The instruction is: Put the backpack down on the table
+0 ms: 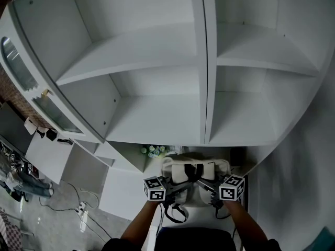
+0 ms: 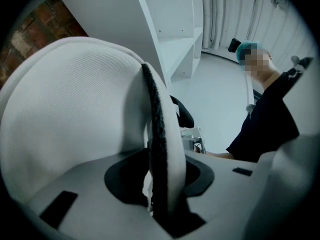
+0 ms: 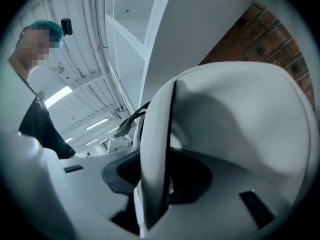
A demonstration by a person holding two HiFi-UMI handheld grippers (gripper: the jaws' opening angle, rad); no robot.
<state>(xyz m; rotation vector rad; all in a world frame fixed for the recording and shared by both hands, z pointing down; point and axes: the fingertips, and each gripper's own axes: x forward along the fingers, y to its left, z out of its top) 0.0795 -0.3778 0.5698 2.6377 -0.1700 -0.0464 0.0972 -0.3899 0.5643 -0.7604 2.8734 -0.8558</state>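
A white backpack point(image 1: 194, 171) stands on the white table point(image 1: 201, 213) below the shelves, its black-edged shoulder straps facing me. My left gripper point(image 1: 178, 188) and right gripper point(image 1: 208, 188) reach level into the straps from either side. In the left gripper view a white strap with a black edge point(image 2: 162, 149) stands upright between the jaws of the left gripper point(image 2: 165, 204), with dark gaps on both sides of it. The right gripper point(image 3: 150, 204) likewise has a white strap point(image 3: 155, 159) standing loose between its jaws. The bag's body point(image 2: 75, 119) point(image 3: 240, 124) bulges close by.
Tall white shelving point(image 1: 157, 61) rises right behind the backpack. A small bunch of pale flowers point(image 1: 153, 150) sits at the bag's left. A person in dark clothes and a teal cap point(image 2: 270, 114) point(image 3: 35, 114) stands nearby. Cables point(image 1: 84, 208) lie on the floor at the left.
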